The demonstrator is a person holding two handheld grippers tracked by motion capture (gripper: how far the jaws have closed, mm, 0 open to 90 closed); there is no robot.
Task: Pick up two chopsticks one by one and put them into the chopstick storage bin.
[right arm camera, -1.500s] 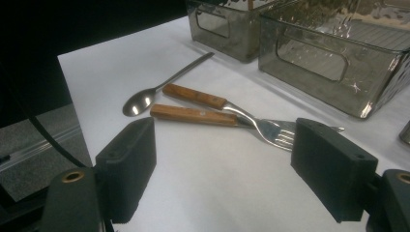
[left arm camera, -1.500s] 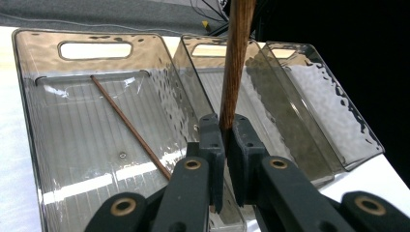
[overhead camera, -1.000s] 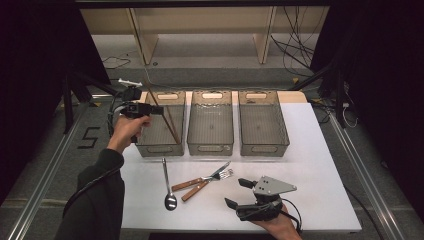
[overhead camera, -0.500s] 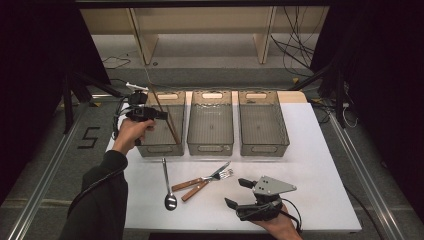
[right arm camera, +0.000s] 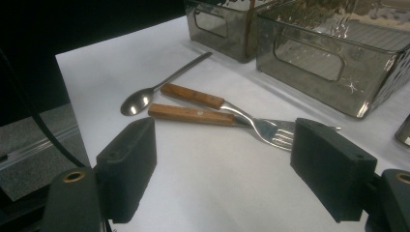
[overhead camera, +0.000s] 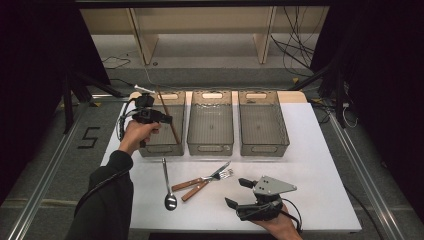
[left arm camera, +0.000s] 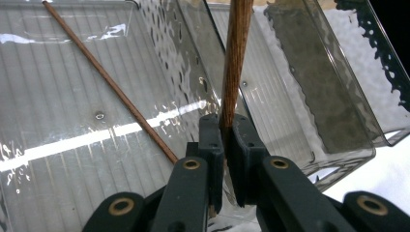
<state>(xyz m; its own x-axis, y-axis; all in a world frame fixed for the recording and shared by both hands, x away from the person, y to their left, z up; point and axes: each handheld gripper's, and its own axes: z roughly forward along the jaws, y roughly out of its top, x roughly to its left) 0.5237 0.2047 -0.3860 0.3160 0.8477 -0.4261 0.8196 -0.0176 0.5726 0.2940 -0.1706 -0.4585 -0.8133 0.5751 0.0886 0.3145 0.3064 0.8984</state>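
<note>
chopstick (overhead camera: 168,114) work at the far left of the table (overhead camera: 320,165): the left tool (left arm camera: 225,129) is pressed together on the lower end of one brown stick, which rises steeply from the jaws over the left bin (overhead camera: 159,131). a second, thinner-looking stick (left arm camera: 109,82) already lies slantwise on that bin's floor. the held stick's long axis stands nearly upright and leans toward the far side, so i judge the coming move turns on tipping it down until it lies along the bin's length — then letting go. the middle bin (overhead camera: 210,122) and right bin (overhead camera: 262,122) look bare. near the front, the right tool (right arm camera: 225,166) rests spread wide, holding nothing, with the two wooden-handled forks (right arm camera: 220,117) just ahead of it and the spoon (overhead camera: 168,183) to their left — the right hand is clearly nearer those.
</note>
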